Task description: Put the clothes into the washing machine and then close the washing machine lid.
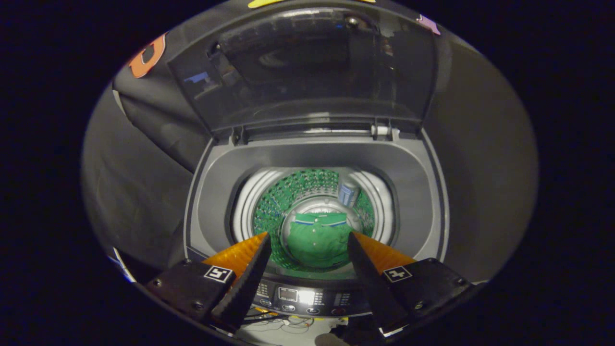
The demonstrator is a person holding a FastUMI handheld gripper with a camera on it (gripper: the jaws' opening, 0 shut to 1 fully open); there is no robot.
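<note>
This is a recording booth arranged as a home laundry corner. A top-loading washing machine [317, 192] stands in the middle, and dark cloth [144, 173] hangs as a wall behind it and on both of its sides. The lid [307, 67] of the machine stands open, and its control panel [307, 298] is on the near edge.

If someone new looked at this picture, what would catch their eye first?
Most striking is the green shirt lying at the bottom of the drum, seen between the fingers of the open hand-held gripper. Behind it, the washing machine's lid stands raised, still to be closed.
</note>
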